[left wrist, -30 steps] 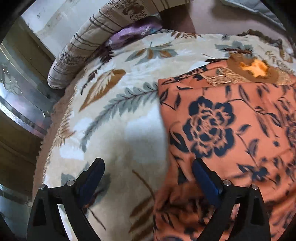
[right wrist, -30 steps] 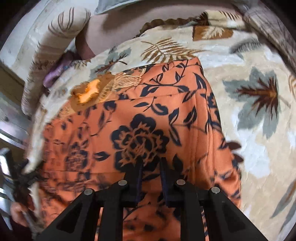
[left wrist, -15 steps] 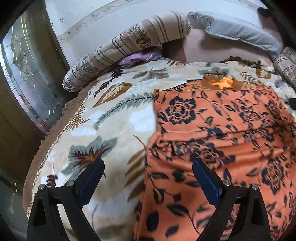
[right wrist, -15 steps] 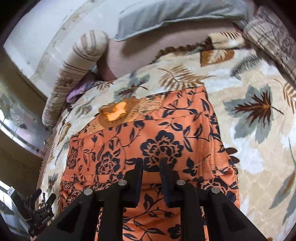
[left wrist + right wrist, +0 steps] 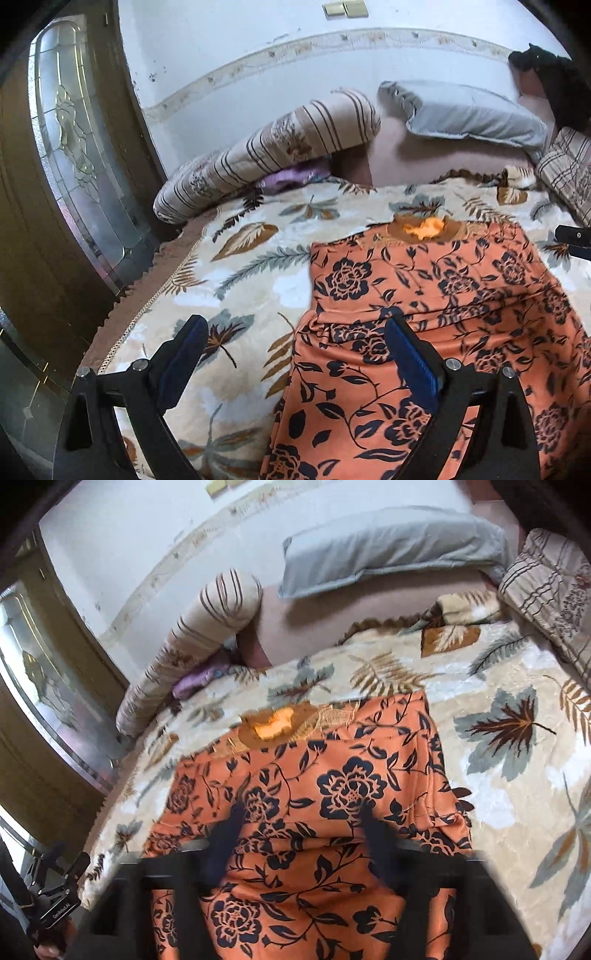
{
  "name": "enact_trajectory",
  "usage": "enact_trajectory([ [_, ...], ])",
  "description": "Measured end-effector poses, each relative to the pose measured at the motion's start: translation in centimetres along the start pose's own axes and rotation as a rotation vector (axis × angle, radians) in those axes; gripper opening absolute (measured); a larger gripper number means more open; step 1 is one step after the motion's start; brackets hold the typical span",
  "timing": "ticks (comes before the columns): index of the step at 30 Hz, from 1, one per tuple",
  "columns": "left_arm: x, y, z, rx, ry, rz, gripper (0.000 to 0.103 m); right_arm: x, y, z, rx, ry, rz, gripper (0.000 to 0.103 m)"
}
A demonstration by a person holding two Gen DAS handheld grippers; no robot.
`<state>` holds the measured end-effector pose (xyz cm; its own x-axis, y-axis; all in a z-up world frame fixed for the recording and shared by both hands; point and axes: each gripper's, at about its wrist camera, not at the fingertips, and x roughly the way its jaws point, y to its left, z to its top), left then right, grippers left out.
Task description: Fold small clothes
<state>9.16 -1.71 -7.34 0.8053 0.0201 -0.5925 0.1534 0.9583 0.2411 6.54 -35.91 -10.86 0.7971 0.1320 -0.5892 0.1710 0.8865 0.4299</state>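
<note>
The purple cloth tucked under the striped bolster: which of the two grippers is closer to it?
Left. The left gripper sits on the purple cloth's side of the orange garment; the right gripper is over the garment.

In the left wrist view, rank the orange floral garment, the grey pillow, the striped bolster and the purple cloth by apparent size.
1. orange floral garment, though it lies nearest the camera
2. striped bolster and grey pillow: too alike to rank
3. purple cloth, mostly hidden under the bolster

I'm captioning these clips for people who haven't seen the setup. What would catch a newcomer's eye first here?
First, the orange garment with dark blue flowers, spread over the middle of the leaf-patterned blanket on the bed. Next, both grippers above it: the left gripper open over the garment's left edge, the right gripper open over its middle. Behind lie a striped bolster and a grey pillow by the wall.
</note>
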Motion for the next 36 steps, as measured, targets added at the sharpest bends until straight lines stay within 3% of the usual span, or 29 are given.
enact_trajectory([
  [10,-3.7,-0.3,0.8,-0.031,-0.055,-0.02,0.097,-4.0,-2.0,-2.2,0.032,-0.026,-0.003,0.075],
  [23,-4.1,-0.2,-0.1,-0.051,-0.025,-0.03,0.097,-9.1,-4.8,-5.1,0.118,-0.088,-0.022,0.075],
  [27,-3.1,0.8,-1.9,-0.047,0.028,-0.036,0.097,-10.2,-5.4,-6.3,0.146,-0.076,-0.012,0.075],
  [36,1.0,5.2,-8.1,-0.105,0.243,0.004,0.097,-12.3,-7.4,-8.8,0.243,-0.045,-0.019,0.075],
])
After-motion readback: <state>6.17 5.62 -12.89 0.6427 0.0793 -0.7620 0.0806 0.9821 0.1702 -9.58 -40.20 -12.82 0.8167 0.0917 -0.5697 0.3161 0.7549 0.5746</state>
